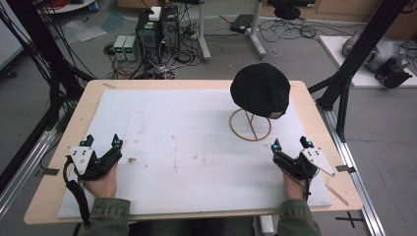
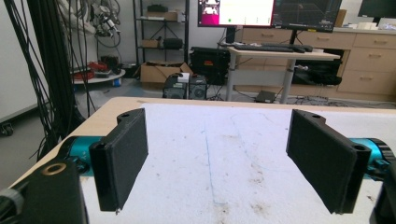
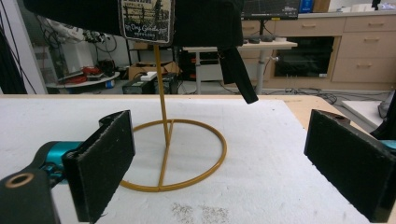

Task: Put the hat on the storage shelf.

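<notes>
black cap (image 1: pixel 260 89) on gold wire stand (image 1: pixel 251 126) | patch (image 3: pixel 145 15) lettering unreadable | left hand-held gripper (image 1: pixel 102 141) jaws apart | right hand-held gripper (image 1: pixel 292 144) jaws apart

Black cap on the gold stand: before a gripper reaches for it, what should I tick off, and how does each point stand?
1. Cap seated on the gold wire stand: ok, it rests on top.
2. Stand upright, ring base flat on the white mat: ok.
3. Right gripper open and empty: ok, its jaws stand wide apart.
4. Left gripper open and empty: ok.
5. Path from the right gripper to the stand free: ok, bare mat between them.
6. Hanging strap clear of the stand's rod: cannot tell; it dangles beside it.
</notes>
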Available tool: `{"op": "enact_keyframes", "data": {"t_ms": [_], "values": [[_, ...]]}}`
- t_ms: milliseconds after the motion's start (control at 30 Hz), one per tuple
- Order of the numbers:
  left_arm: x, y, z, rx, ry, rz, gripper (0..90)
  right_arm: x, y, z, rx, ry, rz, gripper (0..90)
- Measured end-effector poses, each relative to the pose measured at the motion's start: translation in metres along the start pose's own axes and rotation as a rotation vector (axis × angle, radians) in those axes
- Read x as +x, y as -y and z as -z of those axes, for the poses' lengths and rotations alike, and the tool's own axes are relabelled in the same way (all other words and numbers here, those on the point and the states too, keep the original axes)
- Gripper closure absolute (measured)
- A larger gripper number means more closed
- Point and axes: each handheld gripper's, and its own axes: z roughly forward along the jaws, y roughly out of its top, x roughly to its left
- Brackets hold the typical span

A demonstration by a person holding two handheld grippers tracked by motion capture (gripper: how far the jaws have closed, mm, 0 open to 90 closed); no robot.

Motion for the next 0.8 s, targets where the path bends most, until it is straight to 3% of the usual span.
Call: {"op": "enact_keyframes", "data": {"t_ms": [600, 667, 800], "values": [[0.000, 0.001, -0.002, 0.022, 0.011, 0.009, 21.2, -0.001, 0.000, 0.001, 0.004, 0.004, -0.003, 7.7], [-0.001, -0.003, -0.004, 0.032, 0.043, 0.044, 21.1, -0.001, 0.000, 0.001, 0.002, 0.004, -0.002, 7.7], [-0.001, -0.012, -0.005, 0.034, 0.073, 0.042, 20.6, -0.002, 0.000, 0.001, 0.008, 0.002, -0.002, 7.8]]}}
